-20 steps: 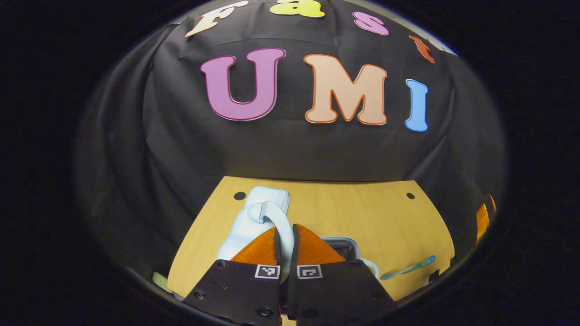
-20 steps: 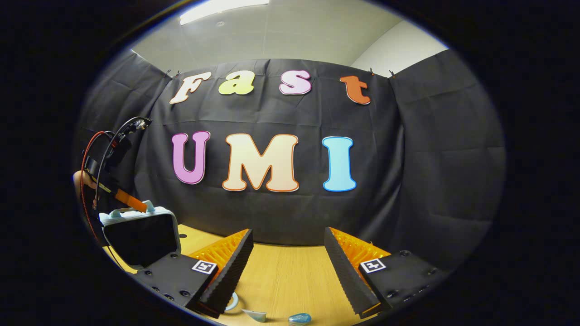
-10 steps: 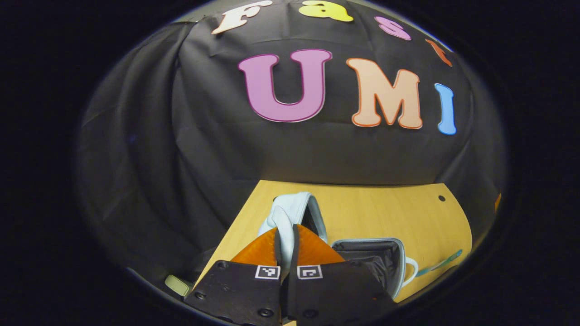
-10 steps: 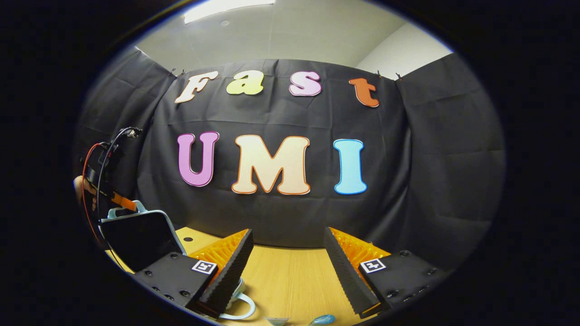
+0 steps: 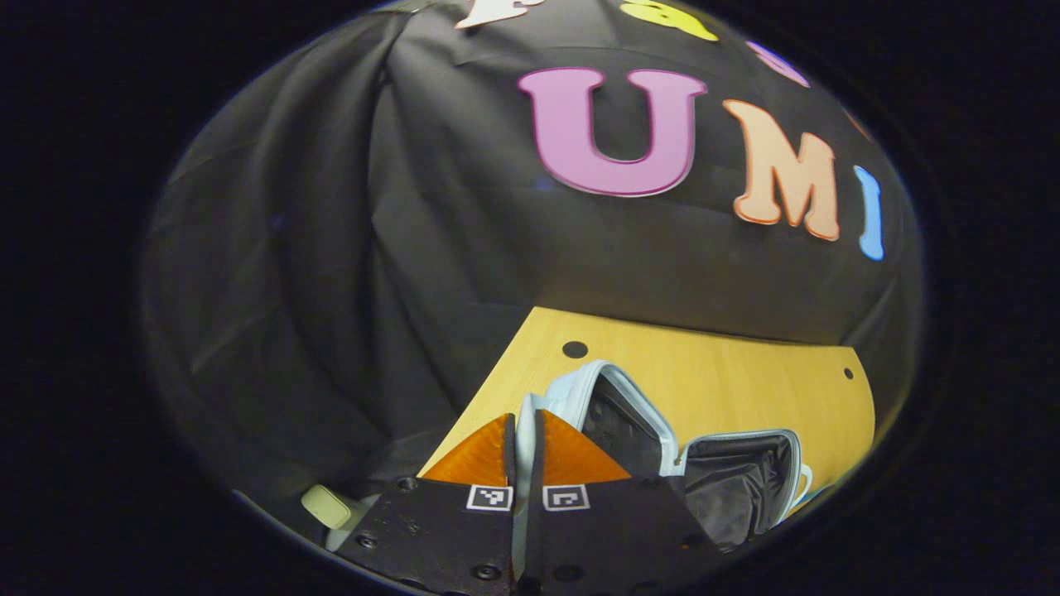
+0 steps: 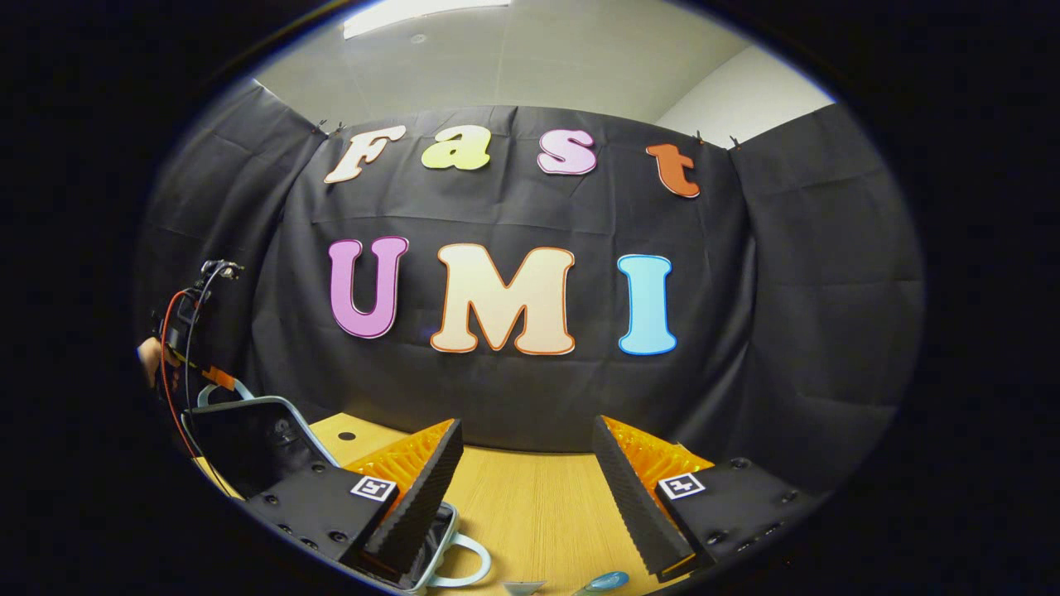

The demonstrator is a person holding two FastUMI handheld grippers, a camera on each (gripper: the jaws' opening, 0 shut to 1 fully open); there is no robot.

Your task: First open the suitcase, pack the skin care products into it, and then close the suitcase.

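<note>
The desk (image 5: 745, 389) carries the suitcase (image 5: 737, 480) at my 2 o'clock. I've got the left gripper (image 5: 523, 430) clamped on its lid handle (image 5: 525, 414) — swinging it open. My right gripper (image 6: 523, 484) hangs spread, empty, ready for the products (image 6: 604, 582) at 6 o'clock.

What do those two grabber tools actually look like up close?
Each has a black body bolted with small screws, carrying two square black-and-white markers. The right gripper has orange ribbed fingers faced with black toothed pads. The left gripper has smooth orange wedge fingers; from afar it trails red and black cables.
</note>
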